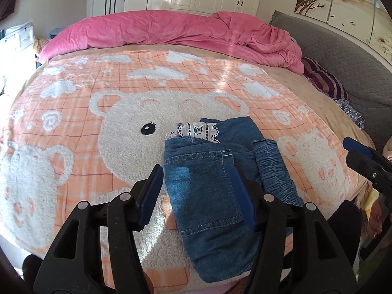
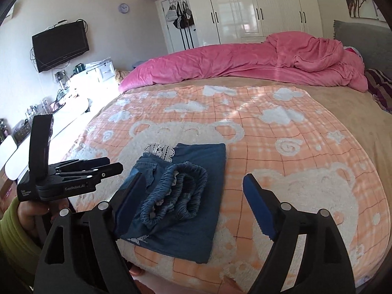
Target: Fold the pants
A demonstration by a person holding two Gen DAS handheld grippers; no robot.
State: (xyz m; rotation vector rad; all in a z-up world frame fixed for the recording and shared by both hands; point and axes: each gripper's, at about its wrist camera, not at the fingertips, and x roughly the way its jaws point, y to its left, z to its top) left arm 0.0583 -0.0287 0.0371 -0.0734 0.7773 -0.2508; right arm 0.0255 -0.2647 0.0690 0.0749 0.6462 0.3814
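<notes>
Pants (image 1: pixel 208 191), soft light denim folded on the bed (image 1: pixel 73 112), are best pinched at the thick elastic waistband (image 2: pixel 176 191); both the left gripper (image 1: pixel 196 196) and right gripper (image 2: pixel 193 203) are spread, holding nothing.

Bedroom: white wardrobe (image 2: pixel 257 12) w/ black handles behind bed, wall-mounted TV (image 2: pixel 60 45) at left, round clock (image 2: pixel 123 7), grey headboard (image 1: pixel 343 61); sunlight dappling peach bear blanket (image 2: pixel 269 134).
</notes>
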